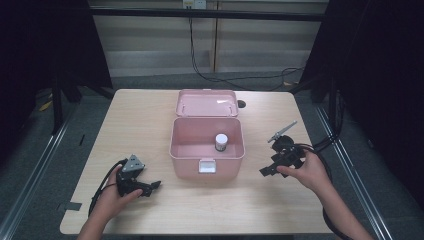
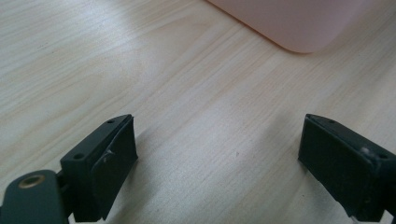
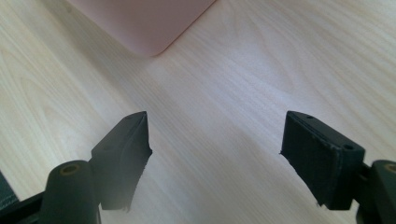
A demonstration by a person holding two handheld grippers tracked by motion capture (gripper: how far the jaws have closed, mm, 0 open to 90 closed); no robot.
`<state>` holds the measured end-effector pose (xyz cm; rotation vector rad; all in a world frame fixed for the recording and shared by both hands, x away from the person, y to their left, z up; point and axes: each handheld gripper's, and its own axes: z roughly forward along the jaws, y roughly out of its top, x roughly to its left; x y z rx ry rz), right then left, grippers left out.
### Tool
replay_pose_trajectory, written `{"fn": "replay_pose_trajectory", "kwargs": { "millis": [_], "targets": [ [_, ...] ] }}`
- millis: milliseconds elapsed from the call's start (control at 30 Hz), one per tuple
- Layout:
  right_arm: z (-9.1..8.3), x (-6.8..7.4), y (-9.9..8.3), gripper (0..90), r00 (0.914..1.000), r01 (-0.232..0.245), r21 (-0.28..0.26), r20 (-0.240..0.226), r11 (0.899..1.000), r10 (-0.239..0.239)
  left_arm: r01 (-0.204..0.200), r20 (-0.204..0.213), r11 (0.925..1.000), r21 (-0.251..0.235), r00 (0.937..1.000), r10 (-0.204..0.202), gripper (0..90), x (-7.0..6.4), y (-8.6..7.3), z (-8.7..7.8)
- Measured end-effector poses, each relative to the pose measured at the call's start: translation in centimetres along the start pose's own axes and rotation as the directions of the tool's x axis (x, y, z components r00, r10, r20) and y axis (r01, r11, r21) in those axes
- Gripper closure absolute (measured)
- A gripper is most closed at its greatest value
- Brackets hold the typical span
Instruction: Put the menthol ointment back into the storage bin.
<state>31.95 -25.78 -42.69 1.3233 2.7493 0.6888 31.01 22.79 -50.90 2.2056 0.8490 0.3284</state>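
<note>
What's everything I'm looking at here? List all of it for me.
Box: one, pink, middle of the table, lid open and tipped back.
Jar: one, small, white cap, inside the box toward its right side.
Latch: one, pale, on the box's front wall.
Table: one, light wood.
Cables: black, on the floor behind the table.
Left gripper: one, black, jaws open, on the table left of the box.
Right gripper: one, black, jaws open, right of the box.

High view overhead, gripper views near table (image 1: 150, 120)
</note>
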Motion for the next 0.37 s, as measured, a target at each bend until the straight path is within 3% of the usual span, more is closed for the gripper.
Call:
{"fn": "replay_pose_trajectory", "kwargs": {
  "millis": [367],
  "targets": [
    [2.5,-0.9,-2.9,22.4,0.9986,-0.044,-0.099,-0.033,0.994,0.041,0.001,0.002,1.0,-0.002,1.0,-0.001,10.8,0.0,0.0,0.0]
  ]
}}
